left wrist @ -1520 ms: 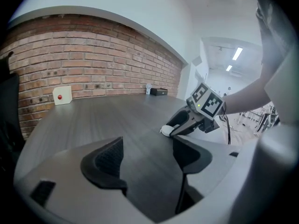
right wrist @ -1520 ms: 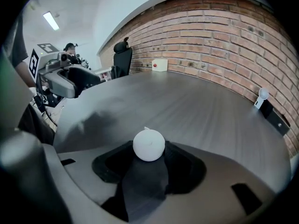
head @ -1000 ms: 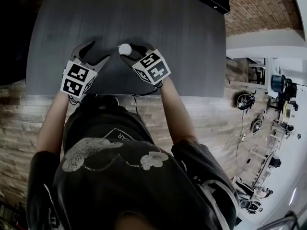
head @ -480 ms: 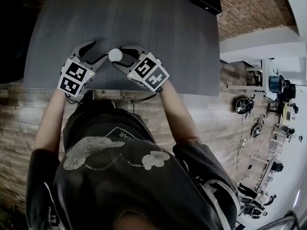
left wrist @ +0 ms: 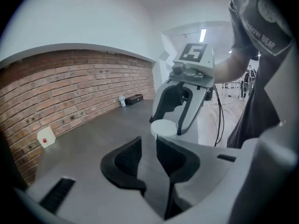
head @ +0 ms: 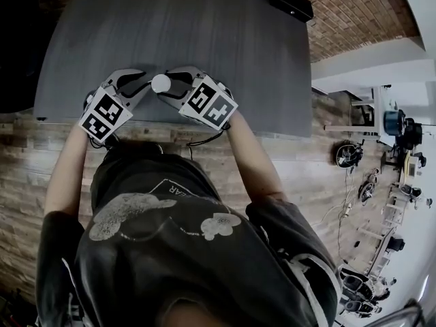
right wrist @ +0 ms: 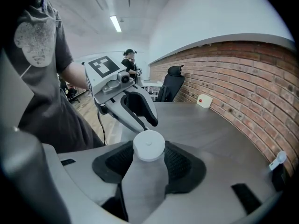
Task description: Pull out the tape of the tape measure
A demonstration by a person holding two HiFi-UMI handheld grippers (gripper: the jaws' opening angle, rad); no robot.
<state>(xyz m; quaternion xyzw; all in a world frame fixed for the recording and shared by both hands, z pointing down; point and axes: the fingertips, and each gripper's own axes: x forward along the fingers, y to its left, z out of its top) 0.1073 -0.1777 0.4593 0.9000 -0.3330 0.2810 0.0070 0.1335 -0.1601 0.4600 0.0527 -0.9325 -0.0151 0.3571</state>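
One dark grey wood-grain desk [head: 204, 33], seen steeply from above, with both tools meeting tip to tip over its near edge.

Left: grey left gripper [head: 142, 82] with a black-and-white marker cube, held in the person's left hand. Jaws closing, black ribbed pads down to a narrow slit with desk surface visible through it. Nothing discernible pinched between them. Tips just beside the rim of the small white round tape measure [head: 160, 82].

Centre: tape measure between the two grippers, flat white face turned up toward the head view.

Right: grey right gripper [head: 172, 85], likewise cube-topped, pointing leftward at the other. Jaws set fairly wide and clamped on the tape measure's body, one black pad against each side, white face standing proud of the pads.

Far right: small black box [head: 289, 2] at the desk's far corner, red brick wall [head: 354, 12] just beyond.
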